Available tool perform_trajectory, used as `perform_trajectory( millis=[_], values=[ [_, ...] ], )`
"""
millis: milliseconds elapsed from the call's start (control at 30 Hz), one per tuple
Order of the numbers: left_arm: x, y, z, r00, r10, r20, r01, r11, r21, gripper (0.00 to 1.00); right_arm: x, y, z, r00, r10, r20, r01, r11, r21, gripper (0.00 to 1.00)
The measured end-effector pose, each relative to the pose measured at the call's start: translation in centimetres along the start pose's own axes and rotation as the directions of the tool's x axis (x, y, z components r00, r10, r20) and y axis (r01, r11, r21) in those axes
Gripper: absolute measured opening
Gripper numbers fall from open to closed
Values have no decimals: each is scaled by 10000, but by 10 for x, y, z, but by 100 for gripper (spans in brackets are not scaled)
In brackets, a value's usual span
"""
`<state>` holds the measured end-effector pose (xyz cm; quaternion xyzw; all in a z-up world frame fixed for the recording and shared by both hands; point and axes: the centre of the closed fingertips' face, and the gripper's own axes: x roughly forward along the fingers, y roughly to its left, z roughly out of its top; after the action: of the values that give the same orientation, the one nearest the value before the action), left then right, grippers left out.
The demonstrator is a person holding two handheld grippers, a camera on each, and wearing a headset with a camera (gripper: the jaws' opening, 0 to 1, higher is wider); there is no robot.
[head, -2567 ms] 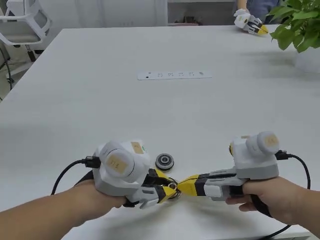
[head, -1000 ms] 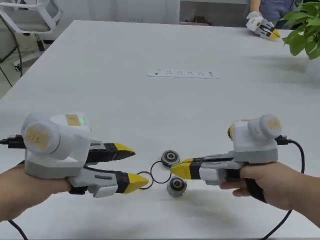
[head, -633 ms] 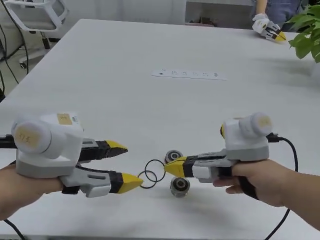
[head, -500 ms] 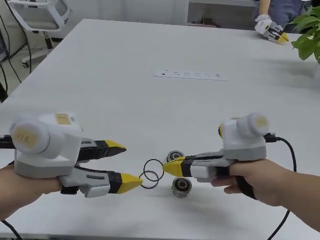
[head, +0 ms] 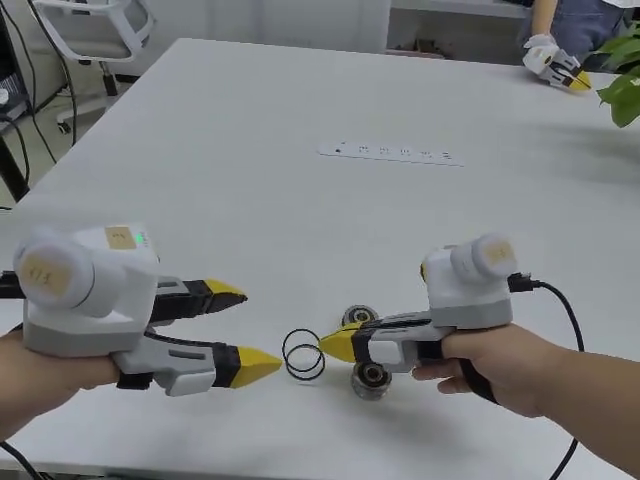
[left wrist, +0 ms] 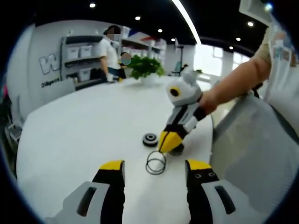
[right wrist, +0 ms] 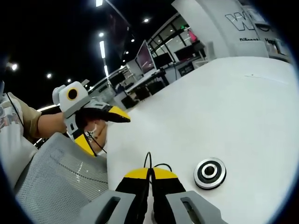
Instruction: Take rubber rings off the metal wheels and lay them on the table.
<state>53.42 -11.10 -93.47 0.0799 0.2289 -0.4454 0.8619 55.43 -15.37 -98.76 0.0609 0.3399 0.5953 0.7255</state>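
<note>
Grippers have parted: left gripper (head: 258,330) fingers spread, empty; right gripper (head: 328,345) fingers pressed together beside rubber rings (head: 303,356) on the surface (head: 300,220).

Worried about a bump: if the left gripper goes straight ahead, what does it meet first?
Probably the rubber rings on the table, then the tip of the right gripper just behind; height is unclear.
</note>
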Motion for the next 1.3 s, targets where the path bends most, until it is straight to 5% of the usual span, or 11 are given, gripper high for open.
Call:
perform_trajectory(
  millis=[1300],
  values=[
    [0,1,-7,9998,32,-179,-37,9997,-255,52,6,-17,-18,9907,-1077,-831,1061,9941,-238,3]
  ],
)
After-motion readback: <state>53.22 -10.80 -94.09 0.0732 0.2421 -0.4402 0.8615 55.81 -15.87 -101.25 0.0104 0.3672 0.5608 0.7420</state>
